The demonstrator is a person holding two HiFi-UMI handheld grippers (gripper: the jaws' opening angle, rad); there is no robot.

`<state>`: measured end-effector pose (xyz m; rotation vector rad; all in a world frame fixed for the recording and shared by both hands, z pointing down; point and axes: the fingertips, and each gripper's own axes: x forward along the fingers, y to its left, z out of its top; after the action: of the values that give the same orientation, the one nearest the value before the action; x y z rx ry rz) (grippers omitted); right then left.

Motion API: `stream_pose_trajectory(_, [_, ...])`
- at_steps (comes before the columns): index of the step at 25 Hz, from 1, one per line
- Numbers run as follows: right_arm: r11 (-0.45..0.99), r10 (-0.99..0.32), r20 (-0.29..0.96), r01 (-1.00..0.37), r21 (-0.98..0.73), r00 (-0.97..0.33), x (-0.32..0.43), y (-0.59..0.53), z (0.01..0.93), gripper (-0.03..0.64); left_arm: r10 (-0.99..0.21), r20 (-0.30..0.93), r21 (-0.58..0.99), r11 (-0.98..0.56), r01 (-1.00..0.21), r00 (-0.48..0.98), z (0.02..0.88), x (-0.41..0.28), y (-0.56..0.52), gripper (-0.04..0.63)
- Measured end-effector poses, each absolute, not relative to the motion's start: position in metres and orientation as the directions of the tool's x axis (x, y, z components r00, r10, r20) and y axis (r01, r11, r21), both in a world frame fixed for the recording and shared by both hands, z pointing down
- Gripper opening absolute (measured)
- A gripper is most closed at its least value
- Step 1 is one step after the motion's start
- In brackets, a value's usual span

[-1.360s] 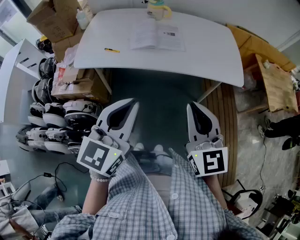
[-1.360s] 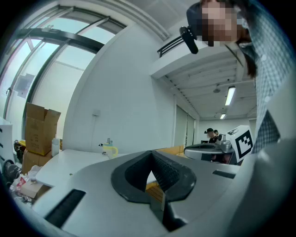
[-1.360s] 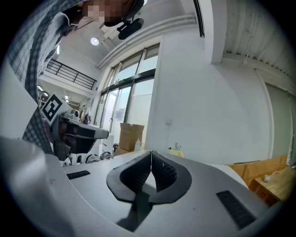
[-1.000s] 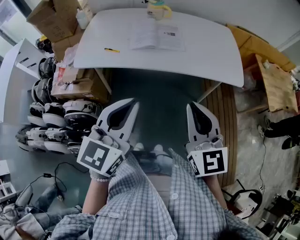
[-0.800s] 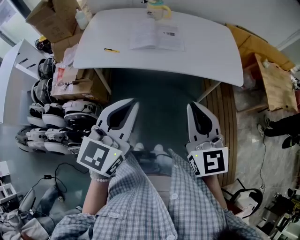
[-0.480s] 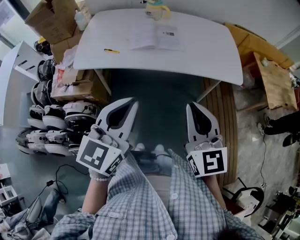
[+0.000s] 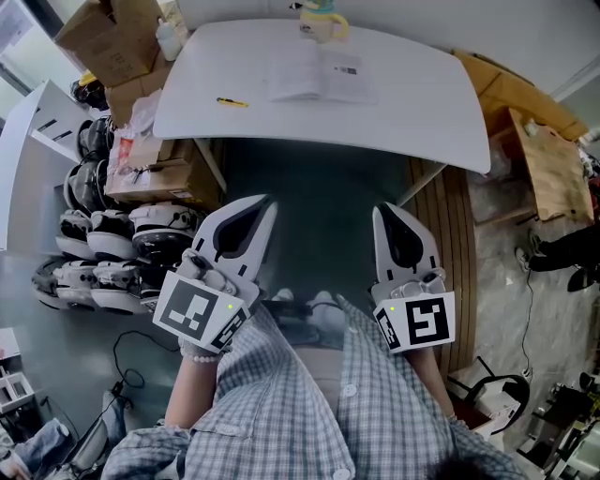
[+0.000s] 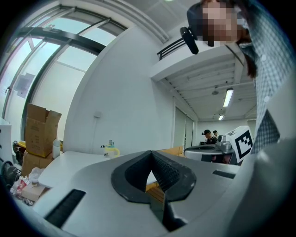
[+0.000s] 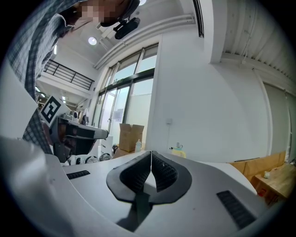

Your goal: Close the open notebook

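Note:
The open notebook (image 7: pixel 319 77) lies flat on the far half of the white table (image 7: pixel 412 103), pages up. Both grippers hang well short of the table, over the floor in front of the person's checked shirt. My left gripper (image 7: pixel 271 202) is shut with nothing between its jaws, and my right gripper (image 7: pixel 381 209) is also shut and empty. In the left gripper view the black pads (image 8: pixel 162 169) meet at the tip, with the table top (image 8: pixel 64 162) beyond. In the right gripper view the pads (image 9: pixel 162 172) also touch. The notebook cannot be made out in either gripper view.
A yellow pen (image 7: pixel 230 102) lies near the table's left edge and a yellow cup (image 7: pixel 319 21) stands at its far edge. Cardboard boxes (image 7: pixel 103 37) and helmets (image 7: pixel 94 234) crowd the left; wooden crates (image 7: pixel 553 159) stand right. Cables lie on the floor at lower left.
Both grippers have kept still and shut. The head view has shifted slightly, and a person at the lower left corner has moved almost out of the picture.

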<state>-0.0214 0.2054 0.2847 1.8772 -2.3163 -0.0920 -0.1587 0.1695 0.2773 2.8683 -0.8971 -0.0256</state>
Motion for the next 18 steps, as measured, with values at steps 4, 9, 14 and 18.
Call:
stream_pose_trajectory(4, [0.19, -0.981, 0.075, -0.972, 0.14, -0.181, -0.029, 0.203, 0.284, 0.02, -0.562, 0.016, 0.15, -0.817, -0.557, 0.827, 0.278, -0.168, 0.167, 0.008])
stream_pose_trajectory(9, [0.186, -0.982, 0.072, -0.97, 0.157, -0.176, -0.039, 0.203, 0.284, 0.02, -0.565, 0.012, 0.147, -0.815, -0.56, 0.825, 0.279, -0.181, 0.165, 0.008])
stream_pose_trajectory(14, [0.202, -0.978, 0.085, -0.968, 0.15, -0.191, -0.053, 0.205, 0.287, 0.02, -0.567, 0.01, 0.134, -0.815, -0.563, 0.824, 0.28, -0.195, 0.168, 0.008])
stream_pose_trajectory(18, [0.186, -0.981, 0.082, -0.973, 0.138, -0.175, -0.061, 0.208, 0.287, 0.02, -0.568, 0.011, 0.125, -0.816, -0.564, 0.823, 0.281, -0.205, 0.171, 0.008])
